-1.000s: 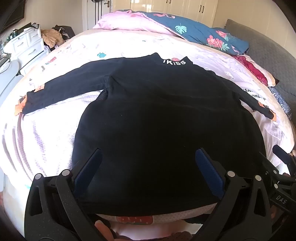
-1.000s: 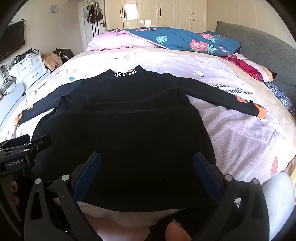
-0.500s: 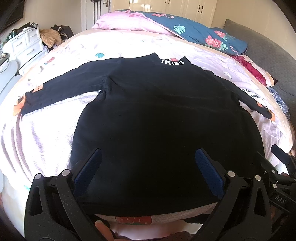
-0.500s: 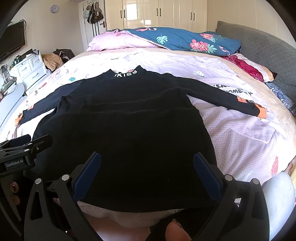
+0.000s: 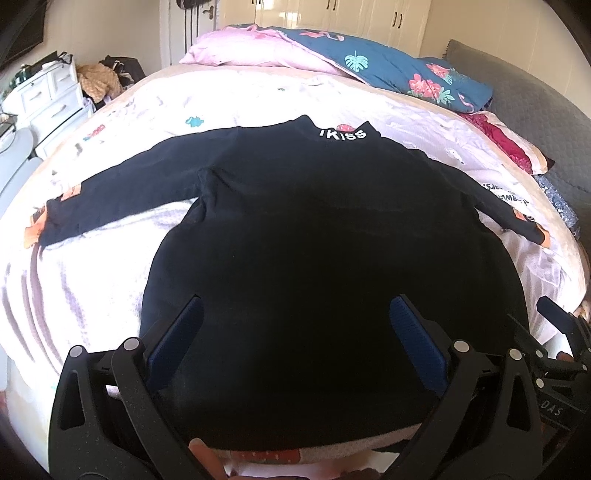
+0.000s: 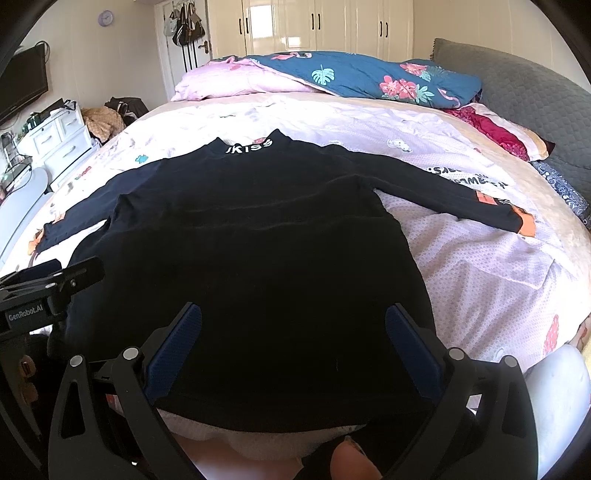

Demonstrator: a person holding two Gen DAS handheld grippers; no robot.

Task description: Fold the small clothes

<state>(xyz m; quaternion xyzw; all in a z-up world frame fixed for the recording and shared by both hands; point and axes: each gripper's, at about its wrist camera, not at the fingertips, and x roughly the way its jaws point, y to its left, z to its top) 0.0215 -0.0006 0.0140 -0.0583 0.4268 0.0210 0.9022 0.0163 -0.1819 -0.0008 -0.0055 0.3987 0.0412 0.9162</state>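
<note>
The black long-sleeved garment [image 5: 325,258] lies flat on the bed [image 5: 258,96], directly ahead of both sets of jaws. Its hem is at the near end, under the fingertips, and its collar, printed "KISS" [image 5: 342,135], is at the far end. The body's long axis runs straight away from the jaws. Both sleeves extend sideways, across that axis.

The left gripper [image 5: 295,332] is spread wide and holds nothing; the dark fabric fills the gap between its blue pads [image 5: 177,343]. The right gripper [image 6: 293,336] is equally wide and also holds nothing.

The left wrist view shows the left sleeve [image 5: 122,192] in full, down to its orange cuff, with the right gripper's frame just right of the jaws. The right wrist view shows the right sleeve [image 6: 450,192] in full, with an orange patch and cuff, and the left gripper's body just left of the jaws. Only this view shows the wall-mounted television [image 6: 22,85], wall clock [image 6: 105,17] and hanging bags [image 6: 184,26].

Beyond the collar lie a pink pillow [image 6: 236,79] and a blue floral duvet [image 6: 369,77]. A white drawer unit [image 5: 48,99] stands far left of the jaws.
</note>
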